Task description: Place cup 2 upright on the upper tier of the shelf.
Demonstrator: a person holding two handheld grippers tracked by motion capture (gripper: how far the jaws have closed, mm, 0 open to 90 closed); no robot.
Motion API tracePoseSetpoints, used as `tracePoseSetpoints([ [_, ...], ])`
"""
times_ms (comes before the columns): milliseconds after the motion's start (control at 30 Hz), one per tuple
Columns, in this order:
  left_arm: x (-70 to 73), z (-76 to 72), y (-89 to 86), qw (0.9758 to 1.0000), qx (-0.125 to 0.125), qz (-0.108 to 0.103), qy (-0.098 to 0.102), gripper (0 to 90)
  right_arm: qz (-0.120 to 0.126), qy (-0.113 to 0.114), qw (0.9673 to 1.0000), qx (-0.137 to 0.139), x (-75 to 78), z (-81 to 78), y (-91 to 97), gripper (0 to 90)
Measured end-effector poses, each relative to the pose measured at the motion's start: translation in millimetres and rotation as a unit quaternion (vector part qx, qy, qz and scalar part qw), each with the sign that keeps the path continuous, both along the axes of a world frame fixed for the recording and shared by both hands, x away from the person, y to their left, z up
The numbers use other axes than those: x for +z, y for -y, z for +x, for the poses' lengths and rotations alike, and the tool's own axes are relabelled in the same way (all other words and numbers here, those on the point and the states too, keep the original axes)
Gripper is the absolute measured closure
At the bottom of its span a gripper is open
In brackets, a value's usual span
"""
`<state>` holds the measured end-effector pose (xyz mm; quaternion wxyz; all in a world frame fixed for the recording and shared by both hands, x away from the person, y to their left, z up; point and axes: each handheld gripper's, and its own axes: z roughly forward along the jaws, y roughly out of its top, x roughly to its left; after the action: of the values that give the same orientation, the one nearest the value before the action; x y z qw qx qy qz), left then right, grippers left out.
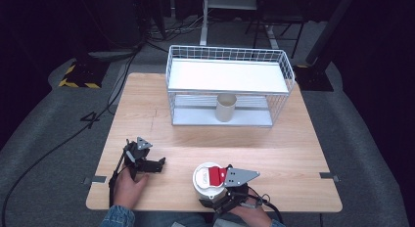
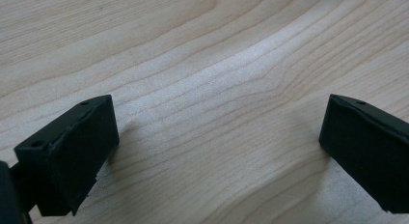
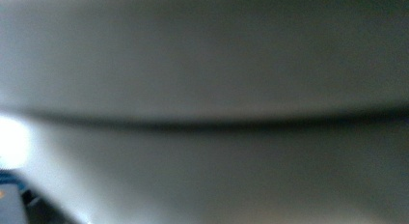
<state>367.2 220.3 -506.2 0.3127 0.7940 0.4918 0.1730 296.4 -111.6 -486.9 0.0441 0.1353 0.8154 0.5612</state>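
The left gripper (image 1: pixel 157 164) rests low on the wooden table (image 1: pixel 293 148), its jaws wide apart on nothing; the right gripper (image 1: pixel 222 188) is at a white container (image 1: pixel 205 180) near the front edge; its jaws cannot be told; behind stands a wire basket (image 1: pixel 288 73) with a beige cup (image 1: pixel 225 107)

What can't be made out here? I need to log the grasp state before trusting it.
- Right gripper: high view, its grey plate and the white container hide the jaws.
- Right gripper view: the container surface is a close blur.
- Cup in the wire rack: contents hidden by its wall.
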Motion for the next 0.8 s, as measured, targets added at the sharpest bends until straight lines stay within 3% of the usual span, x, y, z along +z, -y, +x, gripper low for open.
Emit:
tracePoseSetpoints([
  [267,0.1,0.3,-0.2,1.0000,0.001,0.001,0.000,0.7,0.006,0.020,0.9998,-0.005,-0.9,-2.3,-2.3,12.8],
  [800,0.1,0.3,-0.2,1.0000,0.001,0.001,0.000,0.7,0.002,0.022,0.9998,-0.004,-0.5,-2.3,-1.9,13.4],
])
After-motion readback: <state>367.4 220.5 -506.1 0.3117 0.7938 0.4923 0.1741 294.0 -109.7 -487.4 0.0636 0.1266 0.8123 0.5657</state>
